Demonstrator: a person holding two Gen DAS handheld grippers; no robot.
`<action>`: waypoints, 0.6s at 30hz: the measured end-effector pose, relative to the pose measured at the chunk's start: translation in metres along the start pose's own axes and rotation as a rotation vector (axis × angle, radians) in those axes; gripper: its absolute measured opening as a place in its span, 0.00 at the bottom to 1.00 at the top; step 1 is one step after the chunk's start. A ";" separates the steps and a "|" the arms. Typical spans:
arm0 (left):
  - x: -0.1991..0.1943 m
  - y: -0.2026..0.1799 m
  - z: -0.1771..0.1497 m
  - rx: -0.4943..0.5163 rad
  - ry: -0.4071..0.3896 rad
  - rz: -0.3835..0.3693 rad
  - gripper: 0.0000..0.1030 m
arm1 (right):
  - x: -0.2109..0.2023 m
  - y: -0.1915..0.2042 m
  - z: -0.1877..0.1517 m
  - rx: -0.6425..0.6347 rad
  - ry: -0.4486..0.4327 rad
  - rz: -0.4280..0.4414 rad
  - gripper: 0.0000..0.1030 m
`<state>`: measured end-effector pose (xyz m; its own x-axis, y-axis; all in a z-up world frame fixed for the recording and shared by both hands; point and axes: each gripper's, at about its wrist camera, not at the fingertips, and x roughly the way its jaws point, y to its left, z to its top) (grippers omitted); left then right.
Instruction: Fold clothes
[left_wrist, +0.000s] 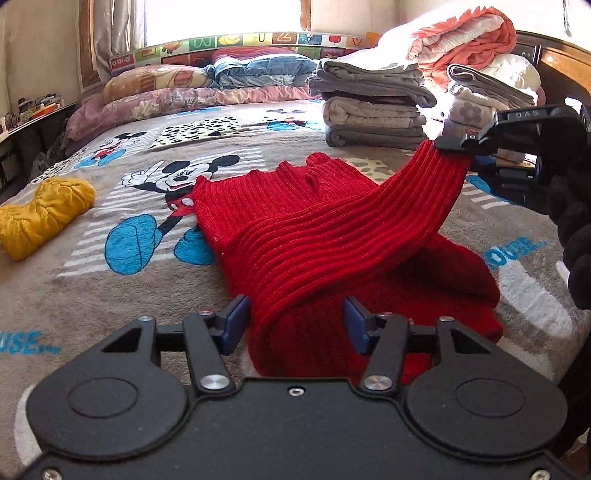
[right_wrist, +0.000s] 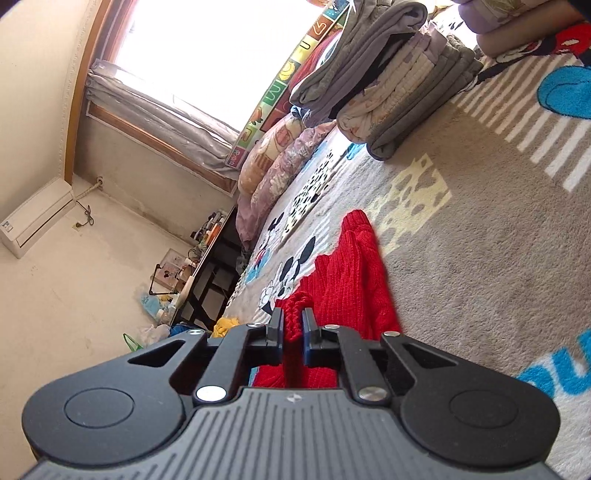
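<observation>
A red ribbed knit sweater (left_wrist: 295, 221) lies spread over the middle of a bed covered by a grey plush blanket printed with cartoon mice (left_wrist: 110, 288). In the left wrist view, one red sleeve (left_wrist: 424, 184) rises from the sweater toward the right edge of the frame, where the right gripper (left_wrist: 454, 144) has its jaws closed tight on the cuff. The right wrist view shows the same pinch at lower centre, a bunch of red knit squeezed between the blue pads (right_wrist: 293, 328). The left gripper (left_wrist: 293, 321), at the bottom centre of its own view, stands about half open with the sweater's near fold between the pads, which do not press on it. A crumpled mustard-yellow knit garment (left_wrist: 40, 214) sits at the left of the frame, well apart from the sweater. A stack of folded grey and cream blankets (left_wrist: 373, 107) stands beyond the sweater at upper right, with a coral and white quilt (left_wrist: 461, 37) heaped behind it. Patterned pillows (left_wrist: 155, 88) line the far edge of the bed.
</observation>
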<state>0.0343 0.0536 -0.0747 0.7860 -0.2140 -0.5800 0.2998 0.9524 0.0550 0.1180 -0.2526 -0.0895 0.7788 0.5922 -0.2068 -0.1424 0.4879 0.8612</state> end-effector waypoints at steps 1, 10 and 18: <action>-0.001 -0.002 0.001 0.015 -0.010 0.000 0.52 | -0.003 0.003 0.002 0.003 -0.010 0.011 0.11; 0.002 -0.022 -0.001 0.132 -0.009 -0.051 0.52 | -0.040 -0.015 0.012 0.070 -0.098 0.017 0.11; 0.012 -0.031 -0.007 0.168 0.054 -0.102 0.52 | -0.064 -0.049 0.008 0.159 -0.142 -0.006 0.10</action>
<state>0.0306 0.0227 -0.0887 0.7180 -0.2911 -0.6322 0.4661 0.8757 0.1262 0.0797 -0.3197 -0.1147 0.8590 0.4883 -0.1540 -0.0484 0.3769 0.9250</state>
